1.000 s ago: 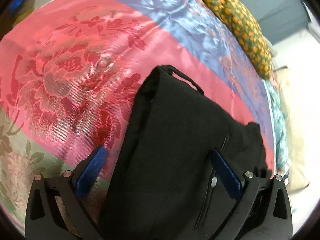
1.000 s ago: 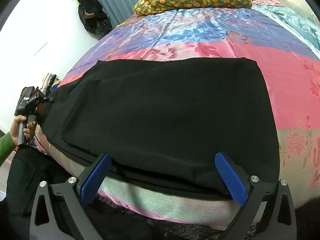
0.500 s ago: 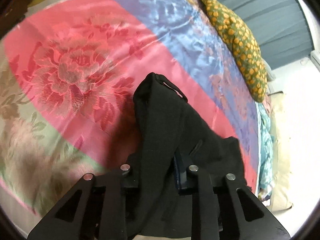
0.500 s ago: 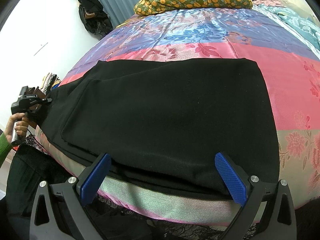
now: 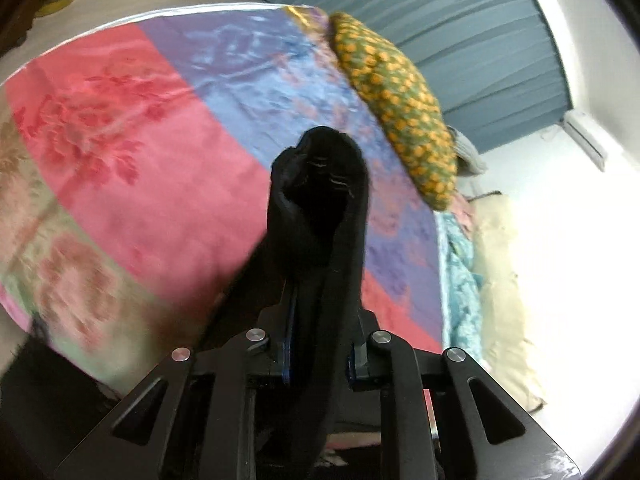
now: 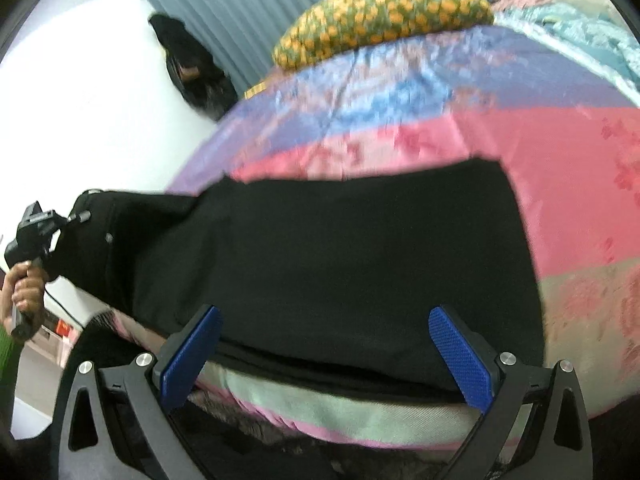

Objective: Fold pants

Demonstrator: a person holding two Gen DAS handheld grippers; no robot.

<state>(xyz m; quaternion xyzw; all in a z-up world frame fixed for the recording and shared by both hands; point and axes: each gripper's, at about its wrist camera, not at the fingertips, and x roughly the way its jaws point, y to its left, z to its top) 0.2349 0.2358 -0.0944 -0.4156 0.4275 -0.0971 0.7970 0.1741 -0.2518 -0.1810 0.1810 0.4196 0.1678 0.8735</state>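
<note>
Fingers (image 5: 288, 320) of left gripper (image 5: 318, 344) clamp raised black pants (image 6: 340, 264); right gripper (image 6: 326, 348) spread, hovering low.

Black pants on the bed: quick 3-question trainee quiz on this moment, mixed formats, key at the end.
1. True or false: the left gripper is shut on the black pants.
2. Multiple choice: the right gripper is (A) shut on the pants, (B) open near the pants' closest edge, (C) out of view.
3. Fill in: the orange-dotted pillow lies at the ____ end of the bedspread, as the right wrist view shows it.

Key: 1 true; 2 B; 3 far.
</note>
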